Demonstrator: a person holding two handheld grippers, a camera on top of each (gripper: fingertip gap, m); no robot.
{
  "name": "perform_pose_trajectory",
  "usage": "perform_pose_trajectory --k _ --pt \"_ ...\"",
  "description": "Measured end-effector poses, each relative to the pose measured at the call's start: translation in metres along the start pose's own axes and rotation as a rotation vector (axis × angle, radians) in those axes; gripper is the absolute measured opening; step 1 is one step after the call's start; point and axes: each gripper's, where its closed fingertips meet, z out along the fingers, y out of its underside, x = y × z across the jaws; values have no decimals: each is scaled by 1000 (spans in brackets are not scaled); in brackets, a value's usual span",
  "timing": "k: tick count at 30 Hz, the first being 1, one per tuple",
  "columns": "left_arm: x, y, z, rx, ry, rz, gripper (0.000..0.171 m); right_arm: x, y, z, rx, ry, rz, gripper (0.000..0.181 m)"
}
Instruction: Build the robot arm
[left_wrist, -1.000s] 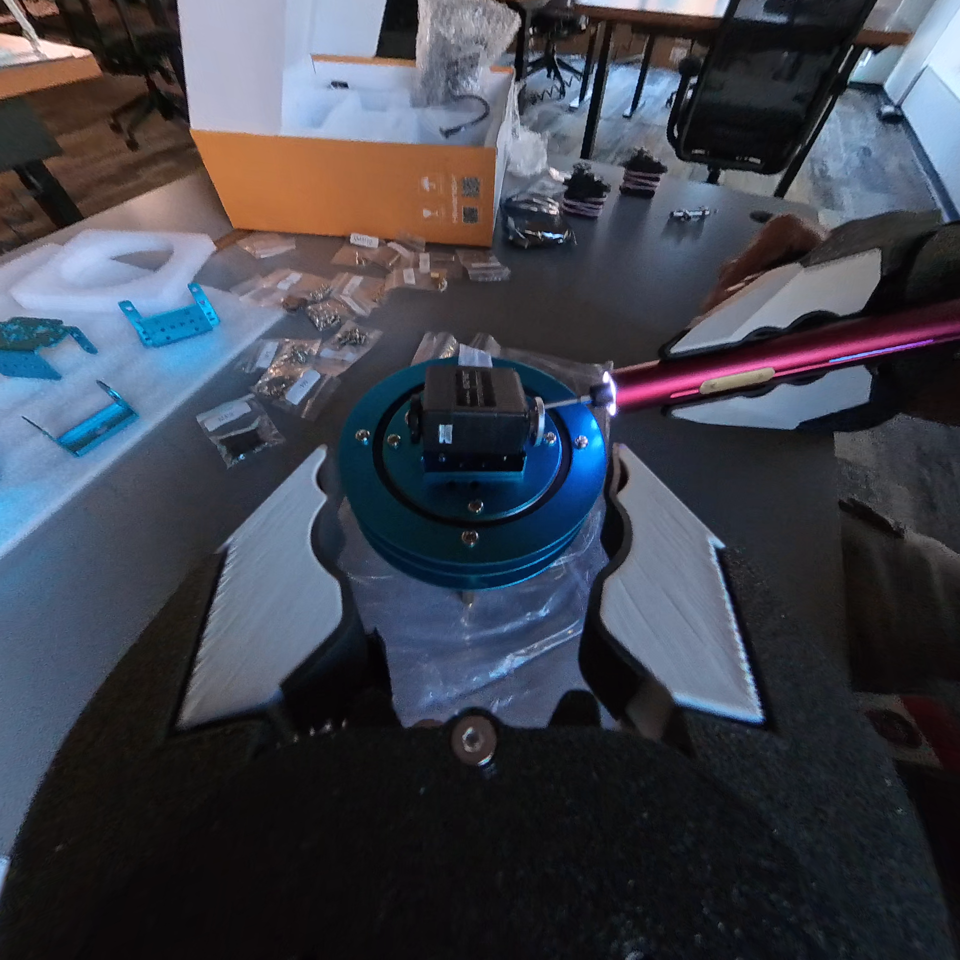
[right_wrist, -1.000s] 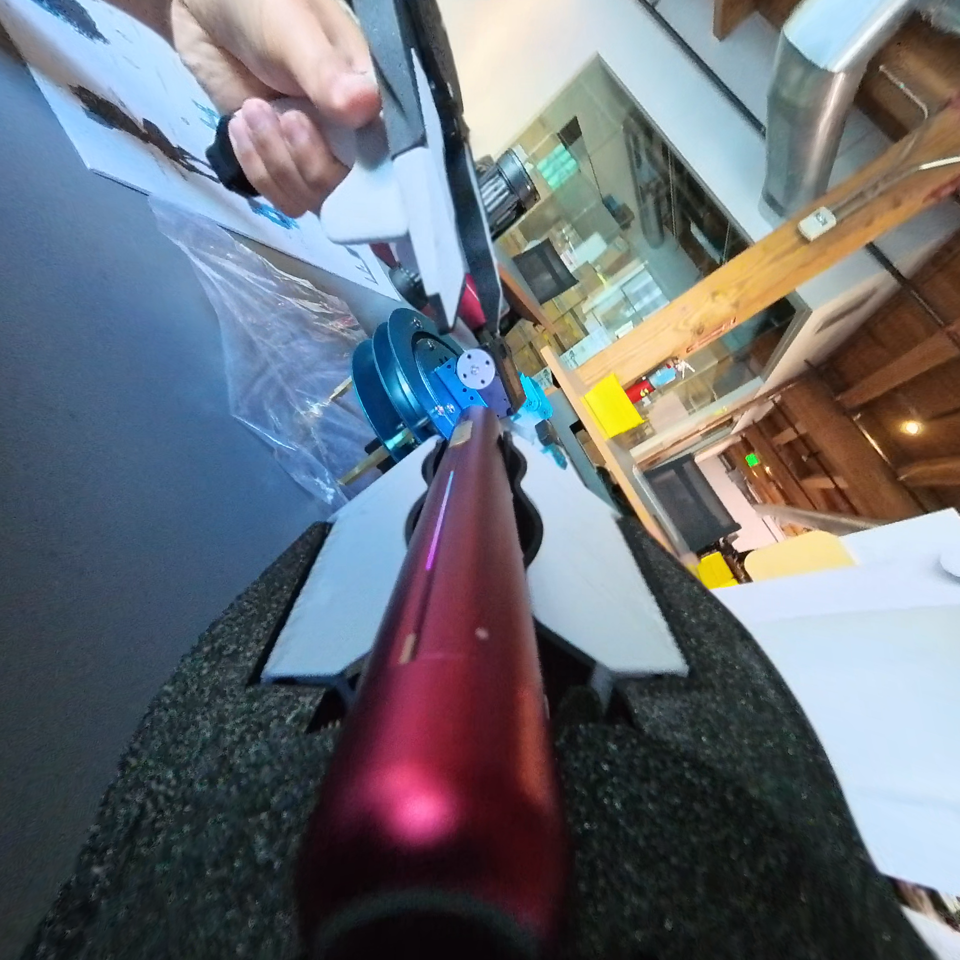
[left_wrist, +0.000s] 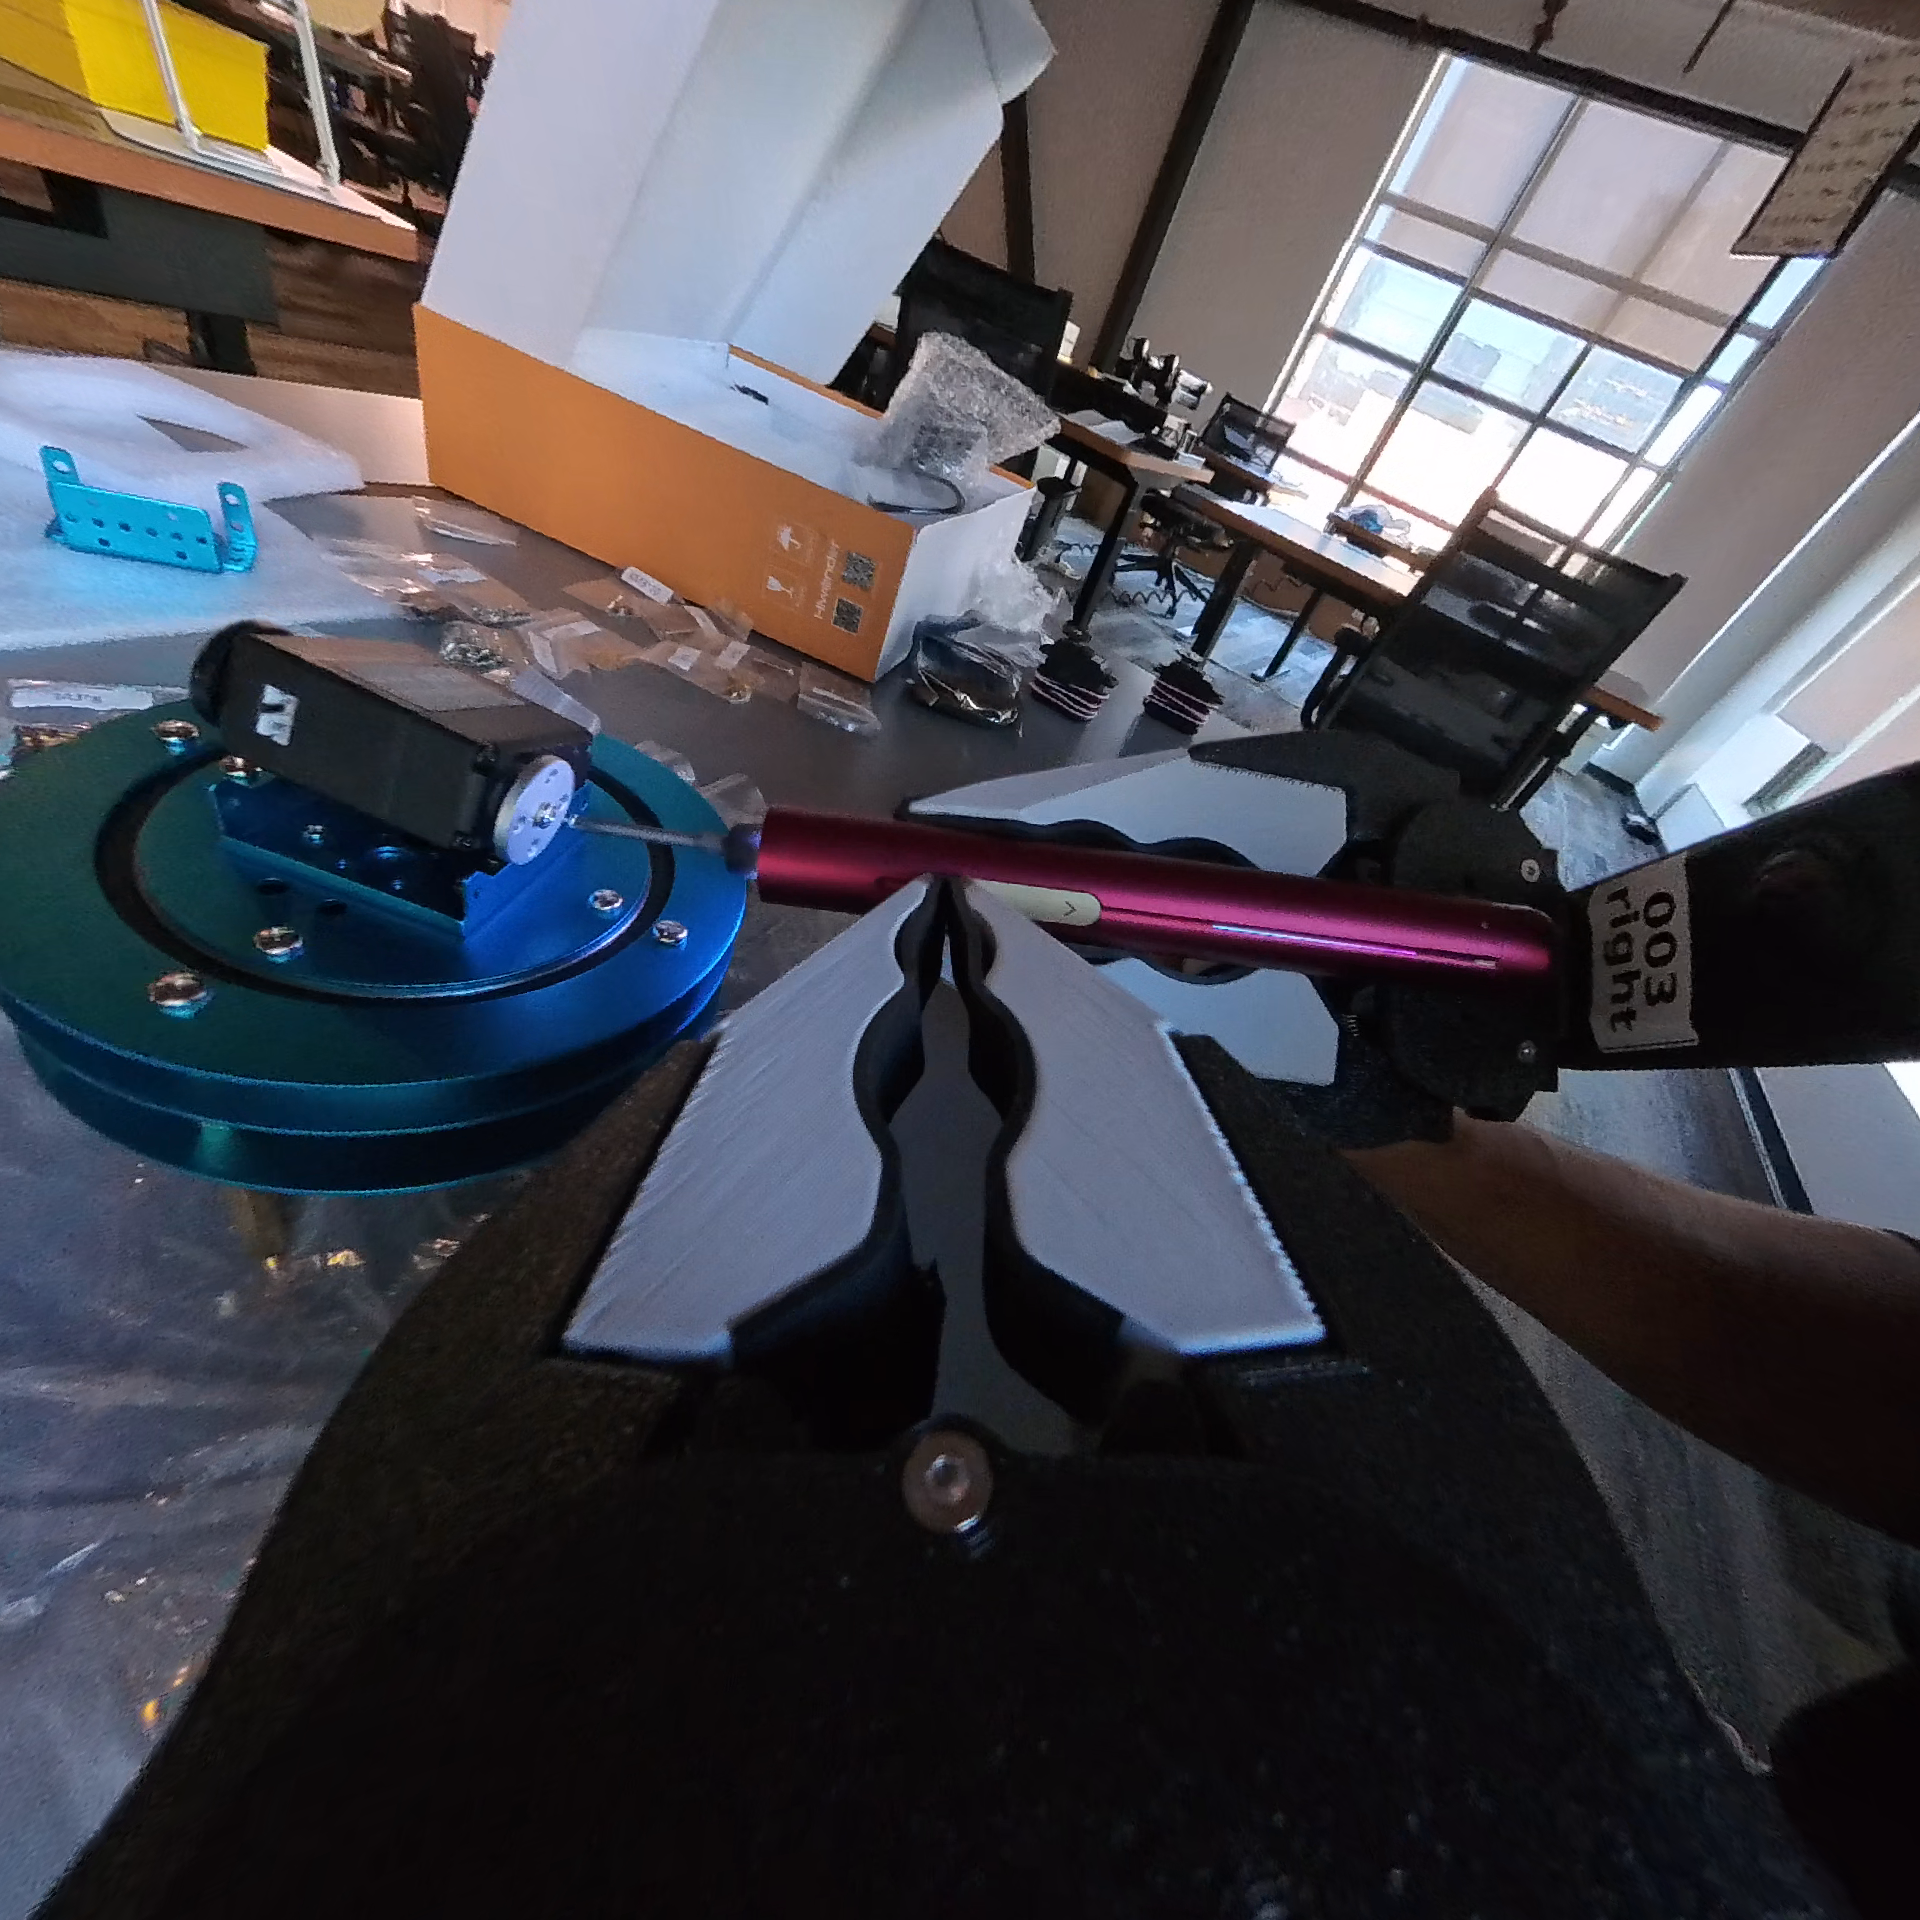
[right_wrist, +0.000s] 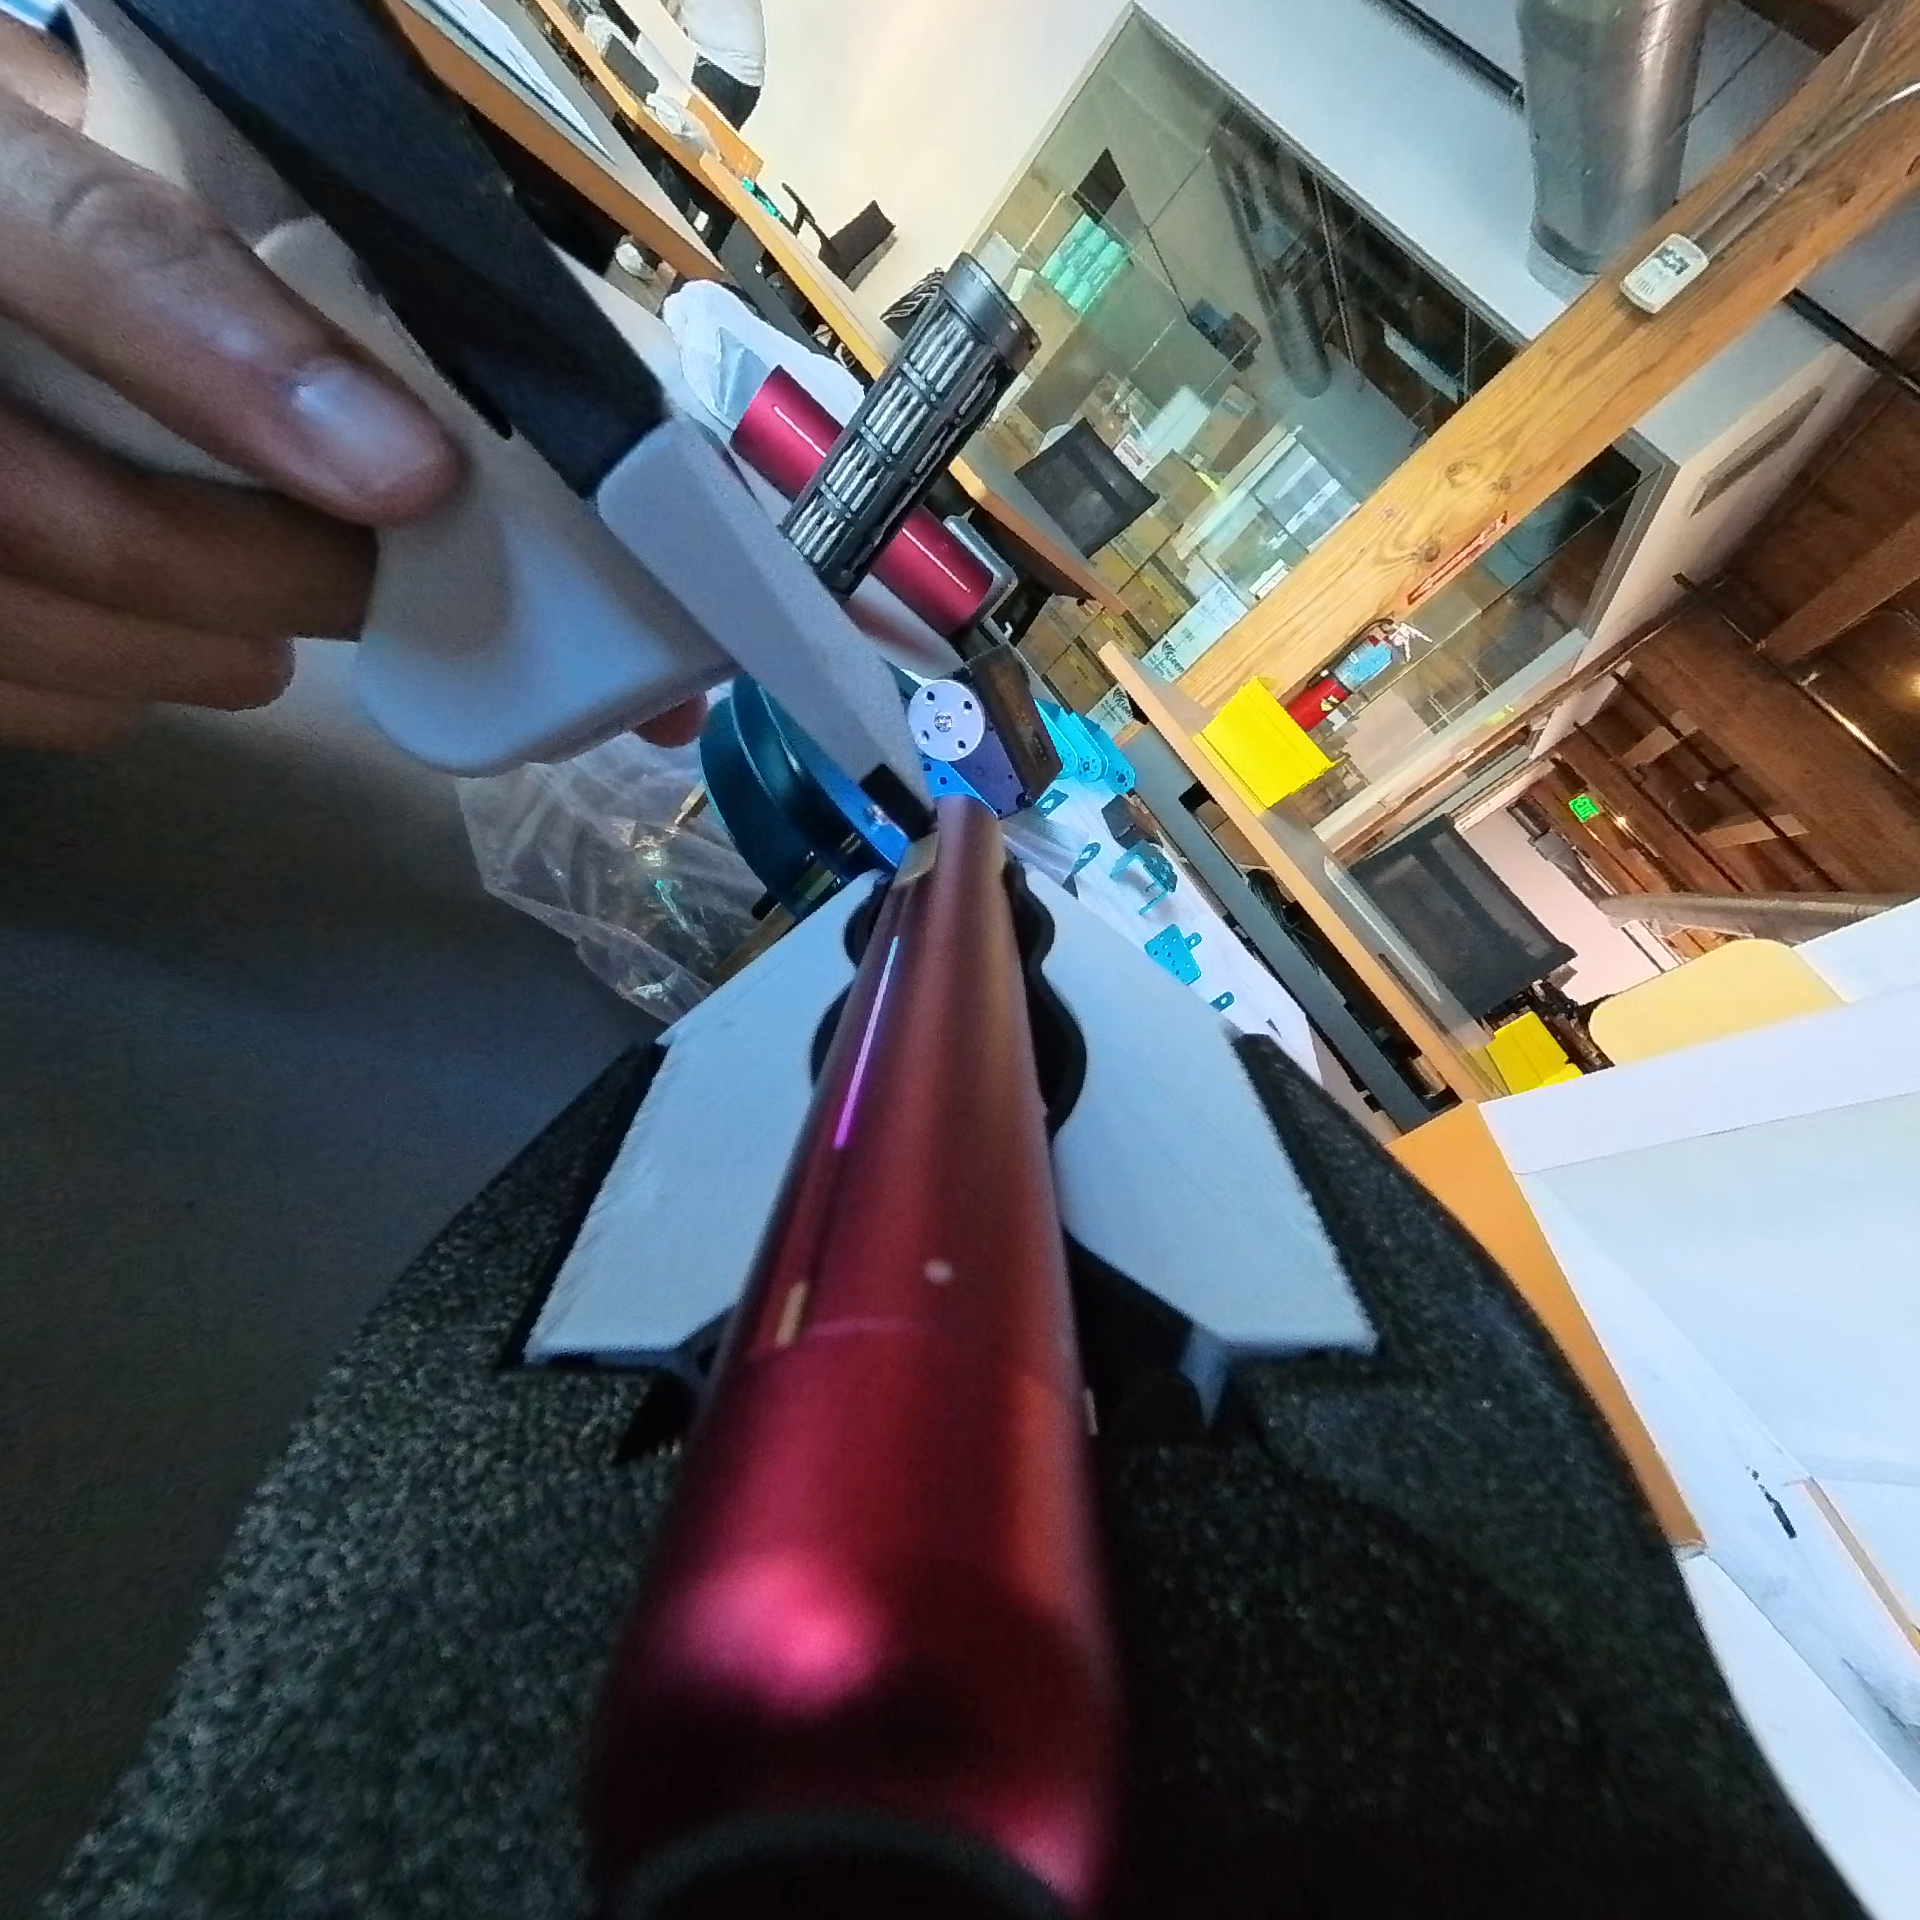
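The screwdriver (right_wrist: 883, 1403) hides its own bit and the right fingertips. The blue base (left_wrist: 312, 997) beside it runs off the left wrist view's edge.

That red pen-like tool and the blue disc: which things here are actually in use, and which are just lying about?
In use:
- screwdriver, clamped in the right gripper
- black servo, its tip against the hub
- blue disc under the servo
- left gripper, shut and empty beside the disc

Lying about:
- orange box
- screw bags
- blue bracket
- spare servos
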Motion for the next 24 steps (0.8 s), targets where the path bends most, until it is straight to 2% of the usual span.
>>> perform_pose_trajectory --k 16,18,21,24 --pt "1 2 1 -48 -136 185 0 -1 0 0 -4 -4 6 21" --pt "-2 6 1 -70 -147 177 0 -5 4 1 -47 -14 -11 21" --pt "-1 2 -3 -30 -138 169 0 -6 0 2 -29 -11 -33 20" --pt "16 -6 -4 -1 -93 198 0 -9 -4 1 -5 -15 -82 21"
